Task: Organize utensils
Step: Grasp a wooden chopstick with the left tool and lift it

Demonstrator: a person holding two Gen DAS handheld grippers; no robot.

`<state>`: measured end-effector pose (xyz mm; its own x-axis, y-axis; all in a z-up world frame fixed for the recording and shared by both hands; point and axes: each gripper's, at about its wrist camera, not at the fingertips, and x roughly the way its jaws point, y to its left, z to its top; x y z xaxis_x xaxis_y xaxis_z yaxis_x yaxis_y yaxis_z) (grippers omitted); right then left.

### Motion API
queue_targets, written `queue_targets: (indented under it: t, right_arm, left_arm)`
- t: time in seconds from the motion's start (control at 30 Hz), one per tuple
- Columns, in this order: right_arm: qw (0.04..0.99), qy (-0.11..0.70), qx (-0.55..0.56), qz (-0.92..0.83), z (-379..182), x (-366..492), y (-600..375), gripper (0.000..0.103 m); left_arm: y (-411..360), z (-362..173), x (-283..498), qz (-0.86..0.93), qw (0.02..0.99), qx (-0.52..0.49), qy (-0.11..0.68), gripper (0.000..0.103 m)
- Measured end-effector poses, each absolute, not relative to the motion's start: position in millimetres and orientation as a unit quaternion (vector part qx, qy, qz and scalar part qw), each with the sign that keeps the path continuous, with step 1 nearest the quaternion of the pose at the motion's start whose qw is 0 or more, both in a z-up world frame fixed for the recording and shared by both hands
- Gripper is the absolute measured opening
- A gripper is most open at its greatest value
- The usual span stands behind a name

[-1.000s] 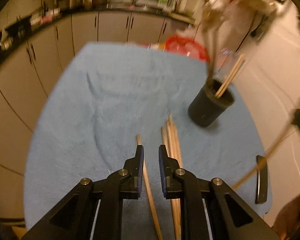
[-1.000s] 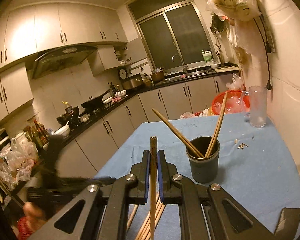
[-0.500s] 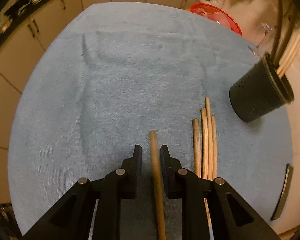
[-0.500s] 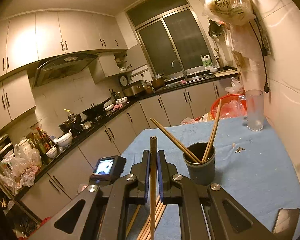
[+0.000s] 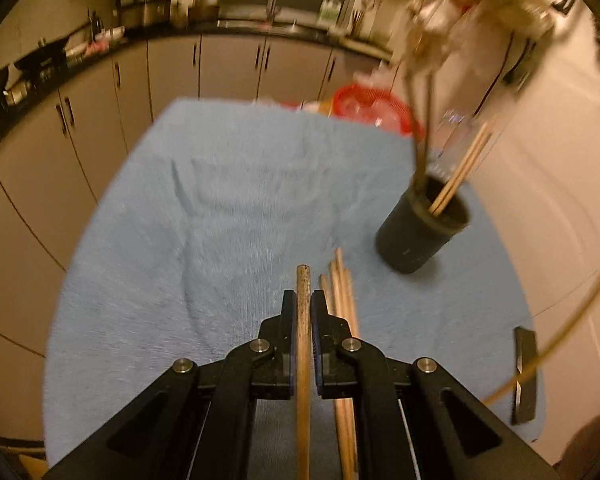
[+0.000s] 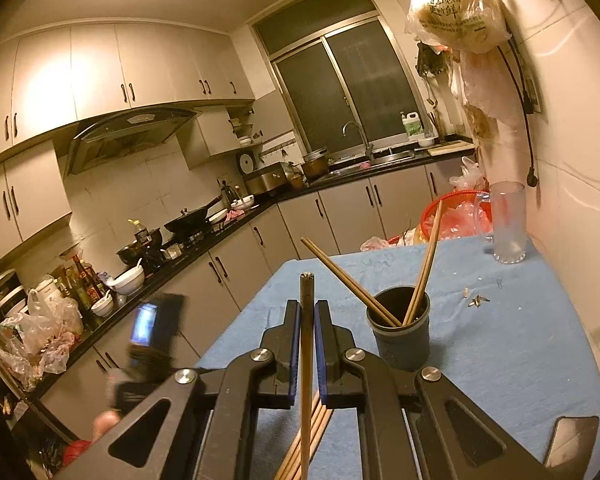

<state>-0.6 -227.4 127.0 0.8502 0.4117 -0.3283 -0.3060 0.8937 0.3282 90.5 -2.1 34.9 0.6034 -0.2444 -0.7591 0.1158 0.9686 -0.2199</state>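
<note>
Where the blue terry cloth [image 5: 220, 240] covers the table, I see its rounded edges fall away toward beige cabinet doors [image 5: 228, 68] on the far and left sides, with a cream wall close on the right. Most of the cloth left of the dark round plastic holder cup [image 5: 420, 236] lies bare, giving wide room there.

The holder cup stands upright near the cloth's right edge. Thin wooden chopsticks [image 6: 424, 264] lean out of it at angles, some tipping left, some right. A loose bundle of similar wooden chopsticks [image 5: 342, 292] lies flat on the cloth, just left of and nearer than the cup.

My left gripper [image 5: 303, 300] is closed narrow on one round wooden chopstick [image 5: 303, 340], which runs lengthwise between the blue-padded fingers, its blunt end poking past the tips, near the cup. My right gripper [image 6: 307, 312] likewise pinches a single slim wooden chopstick [image 6: 306, 344], its tip rising above the jaws just left of the cup.

Beyond the cup stands a tall clear glass [image 6: 508, 224] near the wall, and a red plastic basket [image 6: 456, 216] sits past the cloth's far edge. A flat dark phone [image 6: 572, 440] lies nearer than the cup, by the right edge. The left view is blurred.
</note>
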Motion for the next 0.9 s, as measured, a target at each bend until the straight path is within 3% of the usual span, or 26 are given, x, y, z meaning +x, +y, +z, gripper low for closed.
queue_targets:
  t: [0.33, 0.9]
  right_arm:
    - [0.958, 0.188, 0.12, 0.178, 135, -22, -222, 0.008]
    - [0.962, 0.171, 0.116, 0.177, 146, -48, -223, 0.008]
  left_arm:
    - [5, 89, 46, -0.119, 0.922, -0.074, 0.361, 0.007]
    - [4, 110, 10, -0.128, 0.933, -0.062, 0.331, 0.007]
